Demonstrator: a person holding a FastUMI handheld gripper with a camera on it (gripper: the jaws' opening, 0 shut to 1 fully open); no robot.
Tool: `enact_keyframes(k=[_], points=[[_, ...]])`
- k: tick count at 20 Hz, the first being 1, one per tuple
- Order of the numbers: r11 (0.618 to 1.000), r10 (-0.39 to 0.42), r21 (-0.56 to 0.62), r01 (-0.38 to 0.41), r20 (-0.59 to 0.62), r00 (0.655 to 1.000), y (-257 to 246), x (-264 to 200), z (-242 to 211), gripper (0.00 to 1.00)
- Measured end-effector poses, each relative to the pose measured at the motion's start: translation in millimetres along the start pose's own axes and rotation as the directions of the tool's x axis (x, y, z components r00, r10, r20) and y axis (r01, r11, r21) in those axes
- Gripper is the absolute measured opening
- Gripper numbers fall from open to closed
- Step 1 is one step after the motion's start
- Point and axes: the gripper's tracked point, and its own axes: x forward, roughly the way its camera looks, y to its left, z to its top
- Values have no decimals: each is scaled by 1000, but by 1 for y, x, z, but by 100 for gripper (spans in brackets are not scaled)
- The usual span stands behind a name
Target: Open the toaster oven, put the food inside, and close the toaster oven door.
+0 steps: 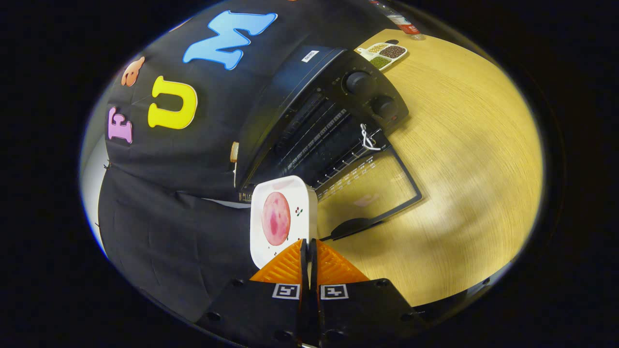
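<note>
Gripper view has the gripper (308, 251) clenched on the near rim of a white plate (285, 193), both fingers (290, 263) pinching its edge, so the plate hangs tilted just ahead of them. A round pink slice of food (276, 218) sits on it. Right beyond the plate is the oven (309, 96), door (372, 188) dropped flat open on the wood table (474, 169), rack (333, 150) visible inside. Two knobs (360, 82) beyond that, and a small tray of beans (384, 53) far off past the oven.

Tool (308, 251): ridged wedge-shaped fingers, black body with two square coded markers, round screw holes.
</note>
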Motion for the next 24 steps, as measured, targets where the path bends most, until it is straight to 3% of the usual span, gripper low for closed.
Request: enact_keyframes(k=[8, 15, 24], points=[[988, -71, 147, 51, 130, 989, -34, 47, 52, 2], [973, -32, 231, -17, 207, 978, -21, 91, 72, 2], [953, -40, 295, -62, 328, 944, -14, 123, 103, 2]])
